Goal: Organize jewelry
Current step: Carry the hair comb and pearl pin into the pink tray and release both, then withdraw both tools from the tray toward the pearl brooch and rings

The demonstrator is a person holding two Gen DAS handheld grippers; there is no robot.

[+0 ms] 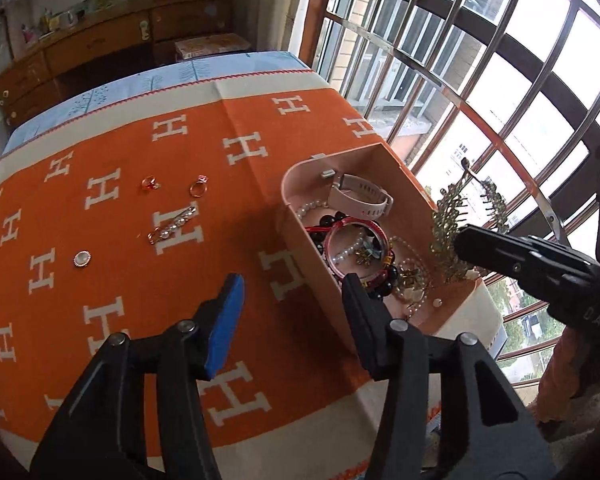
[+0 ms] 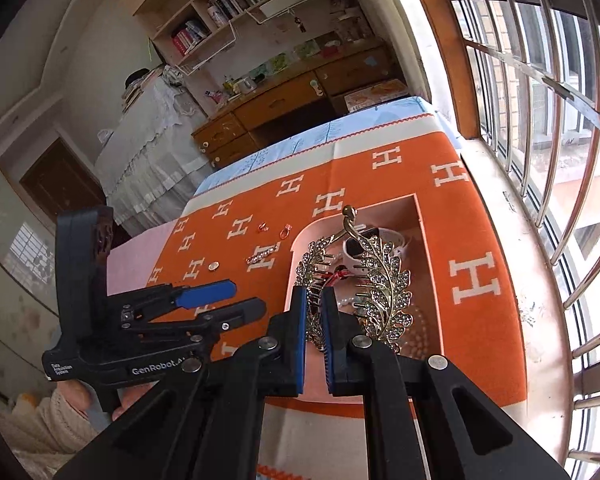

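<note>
My right gripper [image 2: 315, 300] is shut on a gold leaf-shaped hair clip [image 2: 384, 280] and holds it over the pink jewelry box [image 2: 430, 256]. The clip [image 1: 450, 216] hangs above the box [image 1: 300, 248] in the left wrist view, where the right gripper [image 1: 466, 240] comes in from the right. The box holds a pink watch [image 1: 360, 196], bead bracelets [image 1: 356, 248] and pearls. My left gripper [image 1: 292, 288] is open and empty, just left of the box. On the orange cloth lie two rings [image 1: 198, 187] [image 1: 149, 183], a pearl hairpin [image 1: 172, 225] and a round brooch [image 1: 81, 259].
The table with the orange H-pattern cloth [image 1: 120, 300] stands against a barred window [image 1: 480, 60] on the right. A wooden dresser [image 1: 100, 48] and shelves [image 2: 240, 8] stand beyond the far edge. The left gripper [image 2: 220, 300] shows at the left of the right wrist view.
</note>
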